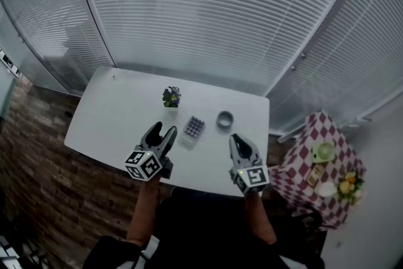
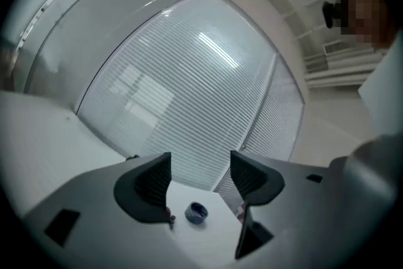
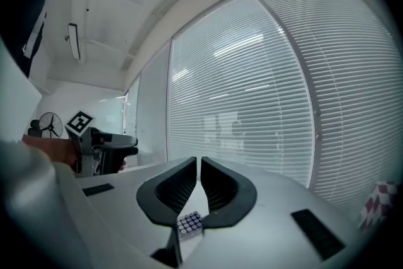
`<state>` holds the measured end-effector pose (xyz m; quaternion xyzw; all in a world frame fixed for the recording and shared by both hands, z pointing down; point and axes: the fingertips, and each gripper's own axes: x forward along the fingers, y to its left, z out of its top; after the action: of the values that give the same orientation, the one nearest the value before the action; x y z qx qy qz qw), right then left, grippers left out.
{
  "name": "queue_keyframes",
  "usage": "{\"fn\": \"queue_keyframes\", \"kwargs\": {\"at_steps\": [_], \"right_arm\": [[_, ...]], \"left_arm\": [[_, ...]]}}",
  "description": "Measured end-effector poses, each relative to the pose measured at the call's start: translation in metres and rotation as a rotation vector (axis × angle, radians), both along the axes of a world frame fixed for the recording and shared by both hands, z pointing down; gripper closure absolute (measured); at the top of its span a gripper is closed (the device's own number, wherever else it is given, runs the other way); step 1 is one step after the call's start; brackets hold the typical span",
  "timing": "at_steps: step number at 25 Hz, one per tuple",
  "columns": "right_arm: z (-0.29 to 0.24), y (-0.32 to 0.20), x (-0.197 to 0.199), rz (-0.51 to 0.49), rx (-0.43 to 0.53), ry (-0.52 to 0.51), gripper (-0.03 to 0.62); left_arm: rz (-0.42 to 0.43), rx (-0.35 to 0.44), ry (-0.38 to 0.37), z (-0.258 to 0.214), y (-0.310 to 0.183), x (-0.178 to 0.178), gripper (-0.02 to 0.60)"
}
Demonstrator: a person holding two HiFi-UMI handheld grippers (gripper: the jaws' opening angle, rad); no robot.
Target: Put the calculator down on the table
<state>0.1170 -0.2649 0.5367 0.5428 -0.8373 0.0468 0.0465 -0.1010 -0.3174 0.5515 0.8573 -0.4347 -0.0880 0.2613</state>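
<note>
The calculator (image 1: 193,129) lies flat on the white counter (image 1: 119,110), keys up, near the middle of the near half. No gripper touches it. The left hand-held gripper (image 1: 160,134) is held just left of it, jaws spread wide with nothing between them. The right hand-held gripper (image 1: 241,144) is to its right, jaws drawn almost together on nothing; its own view shows the calculator beyond and below the jaw tips. A grey ring-shaped roll (image 1: 225,119) sits just right of the calculator. A small potted plant (image 1: 171,96) stands farther back. White blinds (image 1: 220,9) run behind the counter. A red-and-white checked side table (image 1: 301,164) stands apart at far right.
</note>
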Motion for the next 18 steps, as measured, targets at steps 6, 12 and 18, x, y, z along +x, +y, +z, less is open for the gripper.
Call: {"fn": "queue_keyframes", "kwargs": {"at_steps": [6, 12, 18], "right_arm": [[0.001, -0.002, 0.002, 0.01, 0.022, -0.001, 0.586], [0.005, 0.001, 0.003, 0.017, 0.018, 0.0, 0.586], [0.011, 0.003, 0.002, 0.003, -0.005, -0.001, 0.586]], "left_arm": [[0.013, 0.204, -0.33, -0.023, 0.011, 0.013, 0.31], [0.039, 0.31, -0.483, -0.024, 0.027, 0.021, 0.31], [-0.013, 0.367, -0.517, -0.038, 0.029, 0.013, 0.311]]}}
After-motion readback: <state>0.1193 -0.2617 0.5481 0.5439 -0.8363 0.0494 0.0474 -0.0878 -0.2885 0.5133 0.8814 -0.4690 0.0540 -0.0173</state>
